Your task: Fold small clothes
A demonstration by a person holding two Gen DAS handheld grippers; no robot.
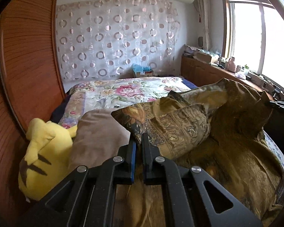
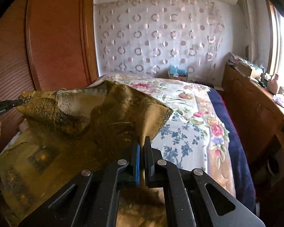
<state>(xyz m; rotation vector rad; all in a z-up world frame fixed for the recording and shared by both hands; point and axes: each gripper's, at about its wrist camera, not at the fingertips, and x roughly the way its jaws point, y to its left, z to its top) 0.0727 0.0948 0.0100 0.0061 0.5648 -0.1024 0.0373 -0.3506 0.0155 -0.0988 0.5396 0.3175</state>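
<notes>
An olive-gold patterned cloth (image 1: 227,128) is lifted above the bed, stretched between both grippers and sagging in the middle. My left gripper (image 1: 139,135) is shut on one corner of it. My right gripper (image 2: 142,140) is shut on the opposite corner of the cloth (image 2: 96,124). The left gripper also shows at the far left of the right wrist view (image 2: 19,101), pinching its corner. The right gripper shows dark at the right edge of the left wrist view (image 1: 280,104). The lower part of the cloth lies on the bed.
A bed with a floral quilt (image 2: 189,109) lies ahead. A yellow plush toy (image 1: 43,155) and a brown pillow (image 1: 98,132) sit by the wooden wardrobe (image 1: 26,70) on the left. A wooden cabinet (image 2: 255,117) with clutter runs under the window on the right.
</notes>
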